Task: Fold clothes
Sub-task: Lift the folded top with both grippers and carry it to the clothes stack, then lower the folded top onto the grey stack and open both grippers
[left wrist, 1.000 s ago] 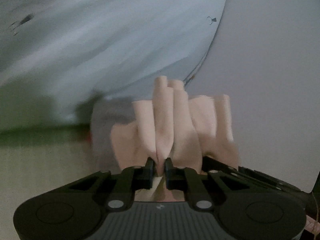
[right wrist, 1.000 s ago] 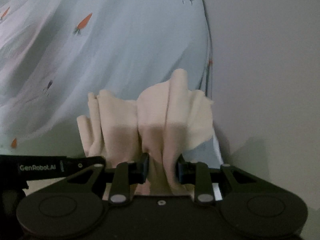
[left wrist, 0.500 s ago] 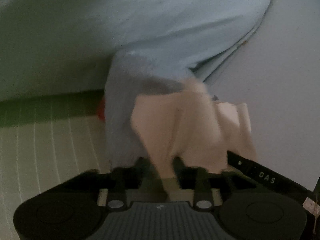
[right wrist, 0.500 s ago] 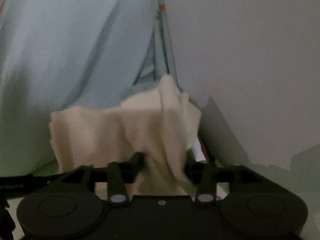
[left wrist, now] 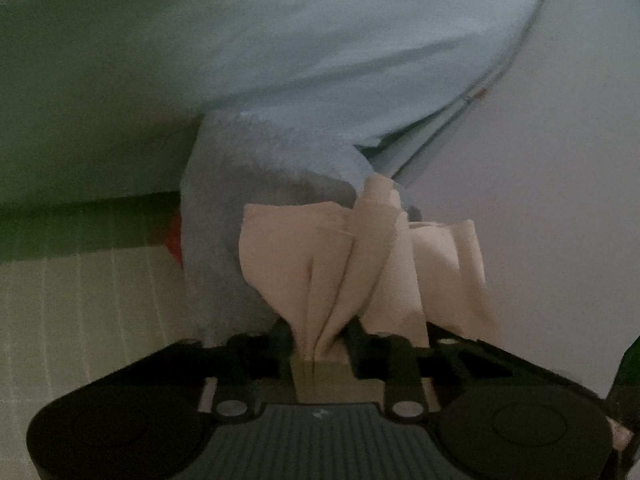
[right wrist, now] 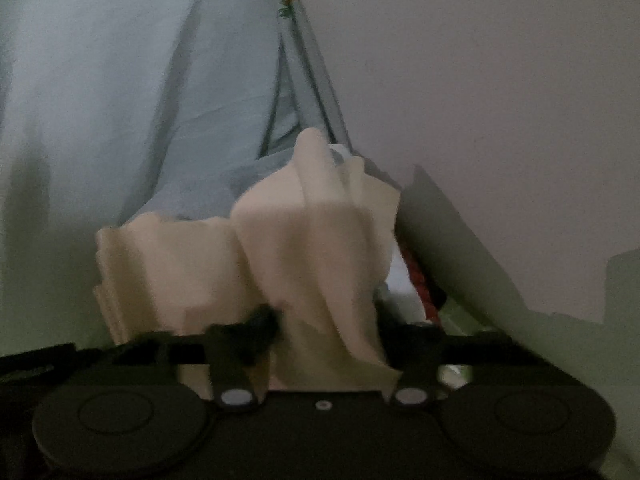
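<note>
Bunched, pleated cream cloth [left wrist: 360, 264] between fingers [left wrist: 280, 330]

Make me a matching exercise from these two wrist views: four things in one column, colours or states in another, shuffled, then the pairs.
Things:
1. cream garment
2. light blue sheet
3. grey-blue towel
4. left gripper

Colours or states:
A. printed with a small orange motif
B. shut on cloth
C. fuzzy, beside the cream cloth
D. bunched in folds, pinched by both grippers

Pairs: 1-D, 2-A, 3-C, 4-B
</note>
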Available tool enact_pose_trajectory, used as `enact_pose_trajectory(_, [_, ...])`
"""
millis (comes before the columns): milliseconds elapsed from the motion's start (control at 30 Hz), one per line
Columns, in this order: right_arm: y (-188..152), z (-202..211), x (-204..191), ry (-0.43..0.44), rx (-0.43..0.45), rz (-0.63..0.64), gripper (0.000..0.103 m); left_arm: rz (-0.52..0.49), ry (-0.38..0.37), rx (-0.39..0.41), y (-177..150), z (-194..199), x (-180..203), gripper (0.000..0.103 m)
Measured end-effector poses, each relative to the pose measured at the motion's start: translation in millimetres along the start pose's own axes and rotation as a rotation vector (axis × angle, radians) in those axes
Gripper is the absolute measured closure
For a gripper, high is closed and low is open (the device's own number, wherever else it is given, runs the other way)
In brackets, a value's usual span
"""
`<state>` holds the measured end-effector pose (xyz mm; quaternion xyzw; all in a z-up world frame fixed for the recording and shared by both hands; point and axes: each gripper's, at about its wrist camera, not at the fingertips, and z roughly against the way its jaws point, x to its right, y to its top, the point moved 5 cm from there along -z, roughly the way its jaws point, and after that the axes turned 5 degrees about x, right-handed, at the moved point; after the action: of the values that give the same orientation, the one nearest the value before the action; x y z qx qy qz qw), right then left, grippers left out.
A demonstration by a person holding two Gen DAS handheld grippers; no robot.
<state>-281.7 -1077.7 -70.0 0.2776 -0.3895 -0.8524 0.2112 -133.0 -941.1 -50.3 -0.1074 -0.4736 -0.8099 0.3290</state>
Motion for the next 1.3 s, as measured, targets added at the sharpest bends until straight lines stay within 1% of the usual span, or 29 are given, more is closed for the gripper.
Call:
enact_pose_trajectory(33, [1,4,-2,0.008,0.006,0.014,0.068,0.000,-0.002,0.004,1,3,1,0.085])
enact_pose_trajectory(133, [4,23,-9,0.016,0.058,0.043,0.071,0.015,-0.035,0.024,6,21,4,0.088])
enact_pose_trajectory(233, [11,47,-20,0.034,0.123,0.068,0.072,0.005,-0.060,0.061,16,39,12,0.088])
enact_pose_trajectory(300, [20,60,-29,0.050,0.164,0.095,0.072,-0.033,-0.069,0.087,25,50,19,0.088])
enact_pose_trajectory(367, [31,70,-38,0.063,0.200,0.130,0.072,-0.055,-0.067,0.094,30,55,21,0.087])
enact_pose_trajectory(433, [39,71,-44,0.071,0.205,0.152,0.072,-0.026,-0.068,0.083,30,57,17,0.088])
enact_pose_trajectory(500, [41,68,-45,0.071,0.204,0.147,0.072,-0.009,-0.077,0.088,31,62,16,0.088])
enact_pose_trajectory(567, [41,65,-45,0.068,0.208,0.142,0.072,-0.044,-0.079,0.121,38,69,23,0.088])
enact_pose_trajectory(633, [43,79,-46,0.091,0.236,0.127,0.072,-0.080,-0.087,0.165,51,76,30,0.088])
enact_pose_trajectory(667, [49,81,-48,0.105,0.255,0.118,0.072,-0.092,-0.093,0.188,58,78,32,0.088])
enact_pose_trajectory(733, [61,83,-50,0.123,0.293,0.115,0.071,-0.110,-0.098,0.220,69,73,33,0.088])
enact_pose_trajectory(767, [67,79,-50,0.128,0.307,0.116,0.071,-0.118,-0.089,0.218,72,65,32,0.087])
enact_pose_trajectory(800, [70,68,-49,0.121,0.288,0.111,0.069,-0.115,-0.068,0.203,73,54,29,0.086])
enact_pose_trajectory(833, [73,57,-48,0.115,0.270,0.105,0.065,-0.103,-0.034,0.176,71,41,23,0.081])
enact_pose_trajectory(867, [75,45,-46,0.106,0.249,0.099,0.062,-0.092,0.010,0.144,67,26,16,0.074])
enact_pose_trajectory(933, [67,7,-36,0.050,0.173,0.079,0.050,-0.089,0.066,0.086,55,11,3,0.064])
enact_pose_trajectory(967, [59,-10,-29,0.005,0.132,0.085,0.050,-0.090,0.088,0.059,48,6,-3,0.061])
enact_pose_trajectory(1000, [51,-21,-24,-0.043,0.095,0.099,0.047,-0.091,0.102,0.045,41,4,-8,0.058])
enact_pose_trajectory(1033, [47,-20,-21,-0.061,0.097,0.112,0.038,-0.096,0.106,0.049,35,9,-10,0.048])
enact_pose_trajectory(1067, [43,-18,-18,-0.078,0.101,0.123,0.030,-0.105,0.116,0.055,30,15,-11,0.038])
enact_pose_trajectory(1100, [41,-10,-16,-0.084,0.124,0.116,0.015,-0.118,0.129,0.056,26,20,-12,0.035])
enact_pose_trajectory(1133, [39,-2,-14,-0.089,0.135,0.102,0.008,-0.135,0.136,0.052,23,24,-11,0.034])
enact_pose_trajectory(1200, [37,12,-12,-0.096,0.152,0.079,0.007,-0.163,0.136,0.047,18,34,-10,0.032])
enact_pose_trajectory(1267, [34,24,-14,-0.100,0.165,0.069,0.002,-0.175,0.133,0.055,11,48,-9,0.022])
enact_pose_trajectory(1300, [31,34,-14,-0.108,0.175,0.070,0.000,-0.182,0.128,0.059,6,56,-6,0.020])
